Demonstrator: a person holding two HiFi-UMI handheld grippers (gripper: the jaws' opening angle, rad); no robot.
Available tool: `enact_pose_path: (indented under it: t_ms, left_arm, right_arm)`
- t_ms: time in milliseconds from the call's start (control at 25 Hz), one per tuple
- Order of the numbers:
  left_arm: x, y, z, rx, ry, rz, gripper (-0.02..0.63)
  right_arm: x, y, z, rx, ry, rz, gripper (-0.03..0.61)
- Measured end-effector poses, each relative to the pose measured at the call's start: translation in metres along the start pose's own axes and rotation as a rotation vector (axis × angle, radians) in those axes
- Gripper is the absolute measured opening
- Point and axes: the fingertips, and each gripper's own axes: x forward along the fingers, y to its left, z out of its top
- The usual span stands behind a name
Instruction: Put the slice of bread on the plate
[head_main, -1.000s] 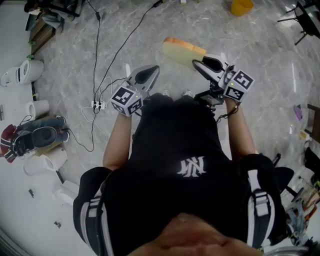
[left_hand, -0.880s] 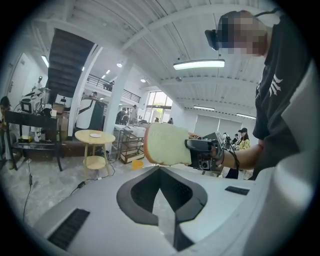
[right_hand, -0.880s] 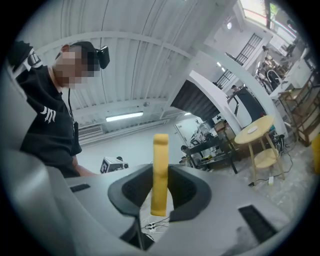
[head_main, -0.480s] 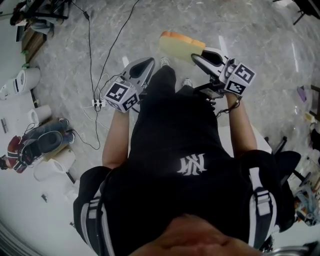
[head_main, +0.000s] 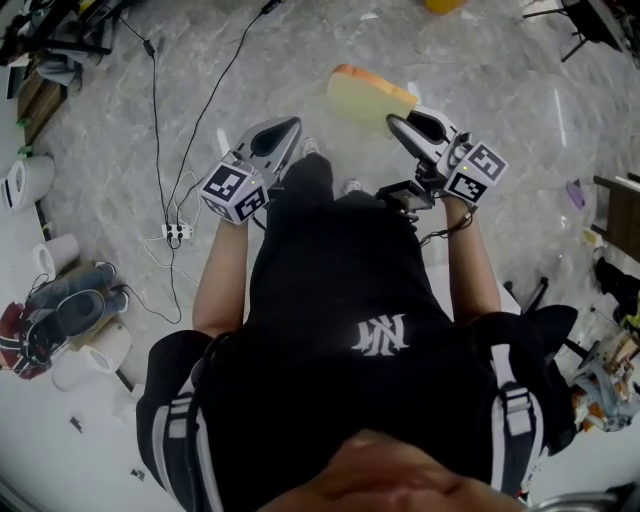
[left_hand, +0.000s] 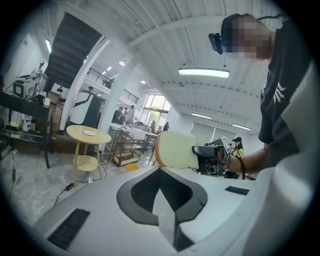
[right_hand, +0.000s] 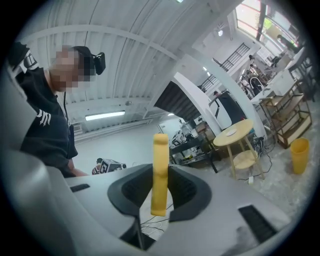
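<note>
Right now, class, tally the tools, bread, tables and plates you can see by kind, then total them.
Grey two-jaw tools: 2 (left tool, right tool)
Pale yellow bread slice, orange crust: 1
Round yellow wooden table: 1
Small white plate: 1
Total: 5

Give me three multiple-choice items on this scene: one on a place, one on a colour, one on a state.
1. Where is the slice of bread?
A. on a plate
B. between the right gripper's jaws
C. between the left gripper's jaws

2. What colour is the bin in the right gripper view?
A. blue
B. yellow
C. red

3. How do the left gripper's jaws stand?
A. together, with nothing between them
B. wide apart
C. closed on a cup

Answers:
1 B: the right gripper view shows the slice clamped on edge between its jaws.
2 B: the bin there is plainly yellow.
3 A: the left gripper view shows the jaw tips meeting with nothing held.
</note>
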Motion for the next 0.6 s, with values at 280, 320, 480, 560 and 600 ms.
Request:
enact_pose_path:
  t_ms: [280,320,480,560,600]
  left_arm:
    - [0.009,0.105,0.046,-0.018,-0.071,0.043,0.012]
    - [0.008,0.118,0.052,-0.017,-0.081,0.045,0.012]
    - [-0.003,0.148,0.063,-0.035,-0.109,0.039,0.012]
    - [-0.001,0.164,0.065,-0.061,-0.112,0.013,0.012]
    - [0.003,0.174,0.064,-0.072,-0.108,-0.009,0.012]
  right_arm:
    - [0.077,-0.055,0.056,-0.049,0.015,-0.033,0.091]
    - [0.09,-0.058,0.062,-0.055,0.012,-0.036,0.091]
    - [0.125,-0.061,0.077,-0.077,0.01,-0.059,0.091]
    - [0.145,-0.069,0.09,-0.095,-0.002,-0.082,0.091]
    - [0.155,-0.075,0.099,-0.102,-0.014,-0.097,0.091]
